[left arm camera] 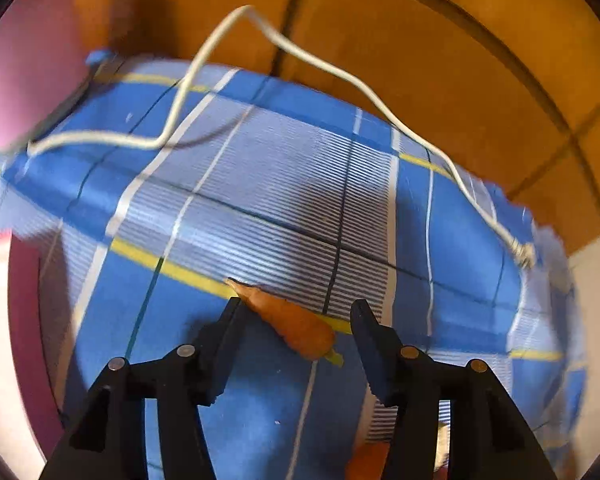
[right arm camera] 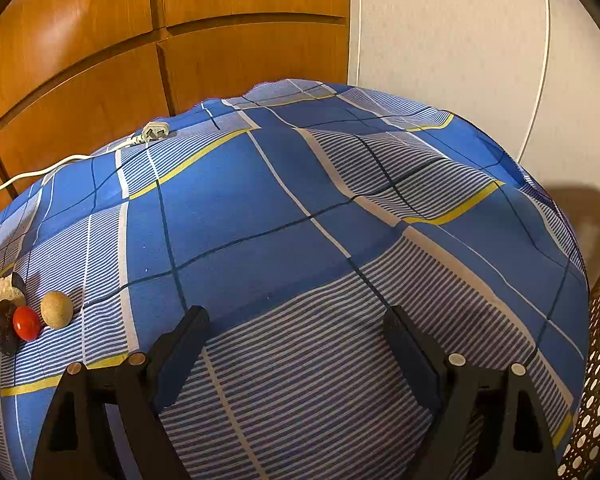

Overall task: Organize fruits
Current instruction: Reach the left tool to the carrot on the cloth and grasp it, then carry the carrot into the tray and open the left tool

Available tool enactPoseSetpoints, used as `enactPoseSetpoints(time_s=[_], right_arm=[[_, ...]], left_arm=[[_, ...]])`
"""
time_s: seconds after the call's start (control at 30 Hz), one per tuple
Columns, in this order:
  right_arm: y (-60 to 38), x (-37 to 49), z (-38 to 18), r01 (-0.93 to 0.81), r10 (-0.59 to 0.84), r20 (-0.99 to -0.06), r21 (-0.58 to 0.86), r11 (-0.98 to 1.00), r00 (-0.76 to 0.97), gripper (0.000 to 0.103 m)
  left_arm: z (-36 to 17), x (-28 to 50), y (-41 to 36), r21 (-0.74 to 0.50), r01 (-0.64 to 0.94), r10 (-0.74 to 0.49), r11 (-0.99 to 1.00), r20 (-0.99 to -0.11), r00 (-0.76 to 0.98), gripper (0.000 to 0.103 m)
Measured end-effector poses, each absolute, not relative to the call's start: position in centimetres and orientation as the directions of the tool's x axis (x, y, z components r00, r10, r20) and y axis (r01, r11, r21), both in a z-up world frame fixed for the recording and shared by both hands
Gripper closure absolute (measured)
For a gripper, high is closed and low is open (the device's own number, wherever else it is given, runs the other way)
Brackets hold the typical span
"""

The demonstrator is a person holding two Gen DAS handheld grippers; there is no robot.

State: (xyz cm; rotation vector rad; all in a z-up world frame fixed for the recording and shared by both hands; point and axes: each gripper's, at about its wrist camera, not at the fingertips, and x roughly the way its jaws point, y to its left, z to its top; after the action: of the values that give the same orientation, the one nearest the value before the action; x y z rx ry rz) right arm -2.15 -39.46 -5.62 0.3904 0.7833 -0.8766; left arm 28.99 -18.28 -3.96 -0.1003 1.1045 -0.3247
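A blue plaid cloth (right arm camera: 284,216) with white and yellow stripes is spread over the tabletop. Orange-brown panelled wooden doors (right arm camera: 100,60) are seen behind it, beside a pale textured wall (right arm camera: 440,40). A white cable (left arm camera: 300,56) ending in a plug (right arm camera: 154,133) is laid along the far edge. Warm light is cast throughout.

Orange carrot (left arm camera: 286,322) lying flat on cloth, mixed fruit cluster (right arm camera: 16,312) bunched apart
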Motion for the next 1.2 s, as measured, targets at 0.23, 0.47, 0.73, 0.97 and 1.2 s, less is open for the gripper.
enactPoseSetpoints(time_s=[0.23,0.47,0.73,0.97,1.2], right_arm=[[-39.5,-2.0,-5.6,0.803,-0.537,-0.749,-0.01,0.596,0.389,0.012],[-39.5,-2.1,-5.7,0.803,-0.536,-0.748,-0.009,0.596,0.39,0.012],[-39.5,-2.1,-5.7,0.803,-0.537,-0.748,-0.009,0.596,0.39,0.012],[-39.5,-2.1,-5.7,0.803,-0.537,-0.748,-0.009,0.597,0.39,0.012],[-39.4,-2.1,-5.7,0.802,-0.537,-0.748,-0.01,0.598,0.391,0.012]], left_arm=[[-4.0,28.2,-17.4,-0.227,0.266,-0.325,0.937,-0.845,0.425,0.079],[-3.4,26.5,-15.8,-0.27,0.277,-0.367,0.922,-0.836,0.408,0.079],[-0.3,23.9,-13.4,-0.308,0.307,-0.42,0.901,-0.797,0.434,0.079],[2.0,21.1,-10.8,-0.331,0.342,-0.464,0.88,-0.758,0.459,0.079],[4.1,18.3,-7.2,-0.337,0.36,-0.485,0.87,-0.722,0.493,0.079]])
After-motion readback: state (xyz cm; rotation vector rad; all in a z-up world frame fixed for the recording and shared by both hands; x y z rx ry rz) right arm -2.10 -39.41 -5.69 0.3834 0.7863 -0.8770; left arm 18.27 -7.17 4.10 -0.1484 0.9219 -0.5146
